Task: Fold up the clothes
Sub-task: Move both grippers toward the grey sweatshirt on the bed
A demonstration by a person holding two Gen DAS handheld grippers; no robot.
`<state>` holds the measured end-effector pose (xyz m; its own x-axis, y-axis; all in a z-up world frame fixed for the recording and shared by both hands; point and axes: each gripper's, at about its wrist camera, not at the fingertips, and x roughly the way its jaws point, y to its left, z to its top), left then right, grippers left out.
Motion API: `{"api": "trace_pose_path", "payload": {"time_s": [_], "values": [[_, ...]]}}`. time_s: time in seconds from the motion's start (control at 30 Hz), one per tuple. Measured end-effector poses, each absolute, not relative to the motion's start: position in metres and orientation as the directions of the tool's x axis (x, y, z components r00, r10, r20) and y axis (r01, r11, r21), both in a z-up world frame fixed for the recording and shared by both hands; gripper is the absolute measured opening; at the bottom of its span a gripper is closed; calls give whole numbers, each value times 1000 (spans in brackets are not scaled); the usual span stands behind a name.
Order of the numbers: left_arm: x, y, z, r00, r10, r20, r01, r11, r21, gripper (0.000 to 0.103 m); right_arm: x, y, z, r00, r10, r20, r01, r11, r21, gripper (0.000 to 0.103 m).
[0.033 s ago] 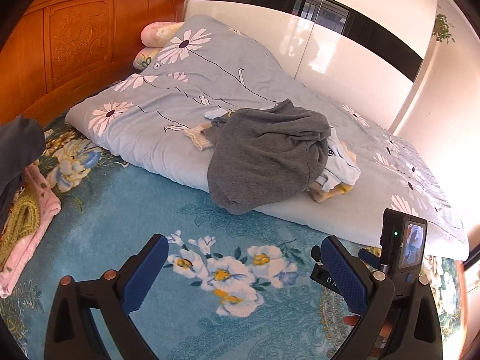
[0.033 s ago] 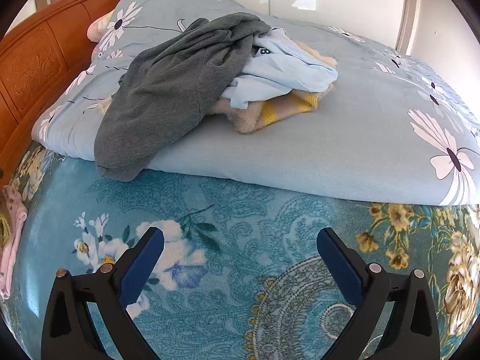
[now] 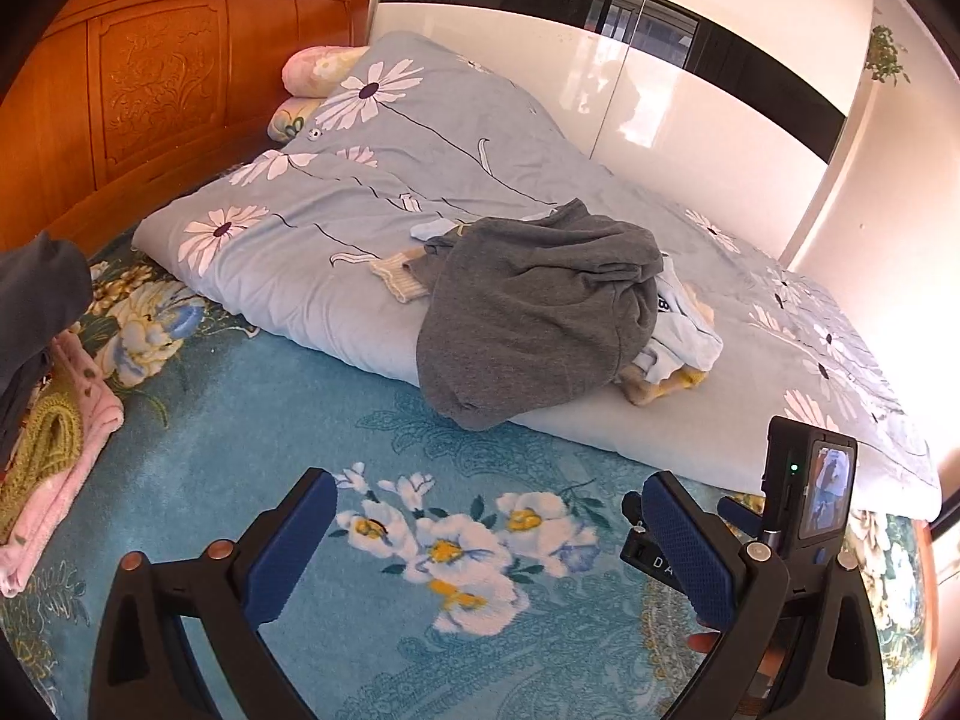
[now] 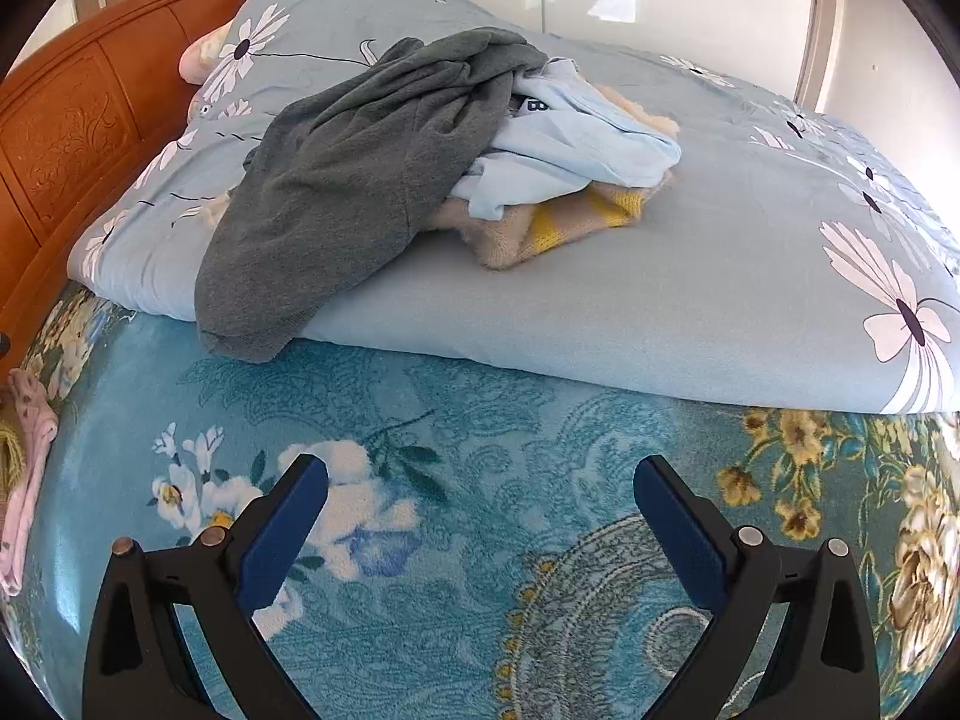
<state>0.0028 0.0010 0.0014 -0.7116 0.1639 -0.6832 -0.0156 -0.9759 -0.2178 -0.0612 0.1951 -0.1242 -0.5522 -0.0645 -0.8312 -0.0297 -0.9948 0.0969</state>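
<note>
A heap of unfolded clothes lies on the duvet: a grey garment point(image 3: 540, 324) point(image 4: 360, 180) draped over a light blue garment point(image 3: 684, 342) point(image 4: 570, 144) and a beige and yellow knit point(image 3: 660, 384) point(image 4: 558, 228). The grey hem hangs over the duvet's near edge. My left gripper point(image 3: 487, 498) is open above the teal floral blanket point(image 3: 300, 408), short of the heap, holding nothing. My right gripper point(image 4: 480, 480) is open too, empty, over the same blanket point(image 4: 480, 420) in front of the heap. Its camera unit point(image 3: 810, 492) shows at the lower right of the left wrist view.
A stack with a pink garment point(image 3: 60, 480) point(image 4: 30, 450), a green knit point(image 3: 42, 438) and a dark grey piece point(image 3: 36, 300) lies at the far left. The daisy-print duvet point(image 3: 360, 180) runs back to the pillows point(image 3: 312, 66) and the wooden headboard point(image 3: 150, 90). A glossy white wardrobe point(image 3: 660, 90) stands behind.
</note>
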Motion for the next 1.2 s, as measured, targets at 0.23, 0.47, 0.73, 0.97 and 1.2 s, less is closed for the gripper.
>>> {"api": "trace_pose_path", "payload": {"time_s": [0.23,0.47,0.73,0.97,1.2], "values": [[18,21,6,-773,73,-630,-44,-997,-63,103,-61,184,-134,-530,-34,-848,-53,-996,73,102],[22,30,-4,-780,30,-625,-20,-1000,-24,103,-50,195,-134,-548,-92,-832,-1,-994,111,102],[21,27,-11,-763,-13,-647,17,-1000,1,103,-45,194,-121,-588,-124,-799,19,-990,139,102],[22,24,-20,-742,-50,-668,50,-999,19,103,-37,187,-111,-605,-164,-779,38,-983,177,102],[21,15,-31,-714,-58,-697,90,-996,-9,103,-29,175,-97,-619,-182,-764,106,-983,148,102]]}}
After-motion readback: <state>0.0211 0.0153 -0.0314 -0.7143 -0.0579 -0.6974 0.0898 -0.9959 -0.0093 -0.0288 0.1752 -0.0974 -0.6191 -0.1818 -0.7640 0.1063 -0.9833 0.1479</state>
